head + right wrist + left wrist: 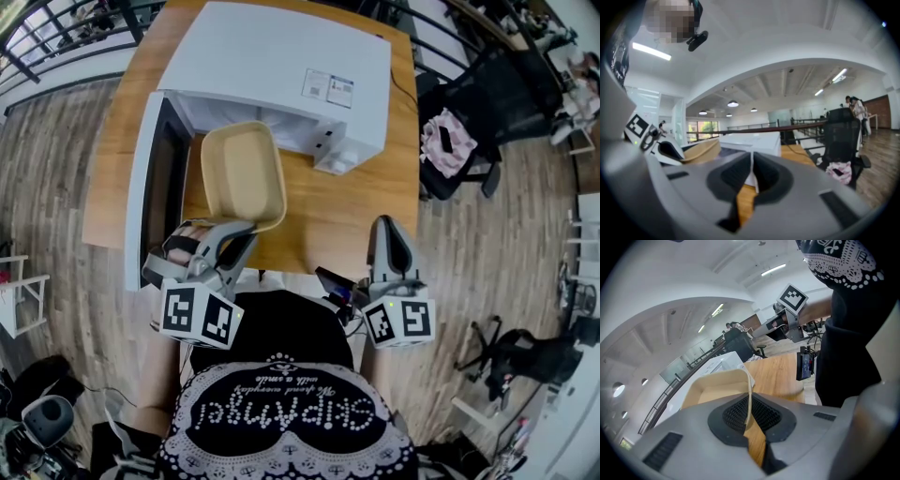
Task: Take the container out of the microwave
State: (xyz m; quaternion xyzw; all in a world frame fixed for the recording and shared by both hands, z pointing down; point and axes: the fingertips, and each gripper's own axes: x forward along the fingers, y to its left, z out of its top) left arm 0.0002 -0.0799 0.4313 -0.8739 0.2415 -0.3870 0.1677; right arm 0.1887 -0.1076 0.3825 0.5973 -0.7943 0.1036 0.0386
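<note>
The beige container hangs above the wooden table, in front of the white microwave, whose door stands open to the left. My left gripper is shut on the container's near rim. In the left gripper view the thin rim is pinched between the pads, and the container's tray stretches away beyond them. My right gripper rests at the table's front edge, shut with nothing in it. In the right gripper view its jaws meet, and the container shows to the left.
A black office chair with a pink cloth on it stands right of the table. A dark phone-like device hangs at the person's waist between the grippers. Railings run behind the table, over a wooden floor.
</note>
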